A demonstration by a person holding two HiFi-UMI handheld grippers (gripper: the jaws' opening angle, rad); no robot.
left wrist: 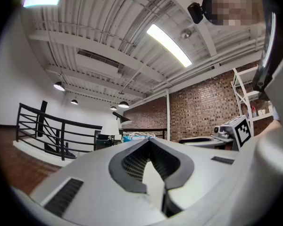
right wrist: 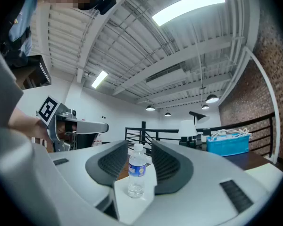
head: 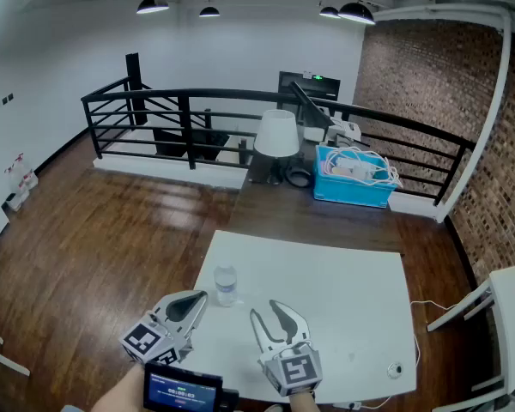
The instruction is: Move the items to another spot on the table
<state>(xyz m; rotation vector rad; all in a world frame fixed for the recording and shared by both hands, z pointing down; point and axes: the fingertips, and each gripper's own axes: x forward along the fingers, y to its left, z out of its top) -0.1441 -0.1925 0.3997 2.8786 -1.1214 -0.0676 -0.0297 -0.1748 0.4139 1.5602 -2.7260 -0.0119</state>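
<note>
Right hand-held gripper (head: 266, 310), jaws spread, empty; water bottle (head: 227, 284) stands upright ahead, beyond its tips.

A tiny thing (head: 396, 369) at the table's (head: 343, 290) near right is too small to tell; the bottle's (head: 227, 283) label is unreadable

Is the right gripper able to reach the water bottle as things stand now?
Probably yes: the right gripper has open jaws facing the upright water bottle, and only bare table lies between them.

Right claw (right wrist: 139, 145) parted, small water bottle (right wrist: 136, 171) upright between its jaws, probably beyond their reach.
</note>
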